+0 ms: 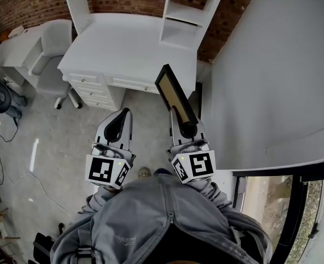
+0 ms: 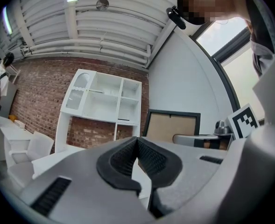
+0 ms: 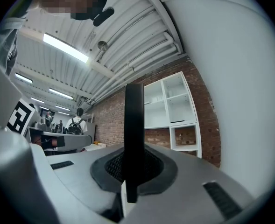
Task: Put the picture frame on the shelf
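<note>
The picture frame (image 1: 175,95), black-edged with a tan back, is held up edge-on in my right gripper (image 1: 185,126), whose jaws are shut on its lower edge. In the right gripper view the frame (image 3: 133,125) rises as a black bar straight out of the right gripper (image 3: 133,164). My left gripper (image 1: 119,117) is beside it, shut and empty; its pads (image 2: 128,155) meet with nothing between them. From the left gripper view the frame (image 2: 171,127) shows to the right. The white shelf (image 1: 186,15) stands on the desk ahead, its compartments (image 2: 104,99) (image 3: 172,108) bare.
A white desk (image 1: 128,48) with drawers stands ahead against a brick wall. A grey office chair (image 1: 51,54) sits to its left. A large white wall panel (image 1: 272,76) runs along my right side. Cables lie on the concrete floor (image 1: 18,164) at left.
</note>
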### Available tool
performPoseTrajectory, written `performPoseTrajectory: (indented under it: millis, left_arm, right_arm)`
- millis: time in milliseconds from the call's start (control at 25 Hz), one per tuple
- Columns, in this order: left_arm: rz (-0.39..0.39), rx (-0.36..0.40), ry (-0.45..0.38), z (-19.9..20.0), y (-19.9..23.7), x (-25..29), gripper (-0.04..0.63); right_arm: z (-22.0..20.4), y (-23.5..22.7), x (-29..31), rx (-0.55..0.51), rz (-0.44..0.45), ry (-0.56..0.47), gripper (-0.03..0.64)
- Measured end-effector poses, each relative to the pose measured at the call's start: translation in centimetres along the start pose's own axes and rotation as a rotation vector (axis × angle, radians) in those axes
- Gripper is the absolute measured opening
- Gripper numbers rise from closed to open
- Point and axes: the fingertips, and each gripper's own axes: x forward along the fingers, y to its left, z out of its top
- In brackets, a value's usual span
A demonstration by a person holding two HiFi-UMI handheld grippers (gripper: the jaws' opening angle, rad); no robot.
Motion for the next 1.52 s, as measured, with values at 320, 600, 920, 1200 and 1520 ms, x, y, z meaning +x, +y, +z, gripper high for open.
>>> performPoseTrajectory:
  millis: [320,600,920,1200,1520]
  left_arm:
    - [-0.006,-0.012,0.01,-0.5,0.2,0.6,0.006]
    - [0.004,-0.001,-0.004,-0.2,1.0,2.4,0.006]
    - [0.019,-0.009,0.004,-0.8,3.0,6.5,0.006]
    - [0.035,-0.02,0.013,-1.3,5.9,11.7,0.006]
    - [0.073,-0.023,0.013,-1.5,8.9,17.8,0.006]
  right_arm:
    - [-0.3,-0.4,0.5,0.004,-0.01,0.008,0.034]
    - [-0.2,-1.7,2.4,0.006,-0.002,-0.013,0.034]
    - [-1.1,-4.1,6.7,0.017,0.01,-0.008,0.034]
    - [-2.0,-6.9,11.9,0.026,0.016,0.005,0.034]
    - [-2.5,-10.7,18.3,0.023,0.052,0.01,0.034]
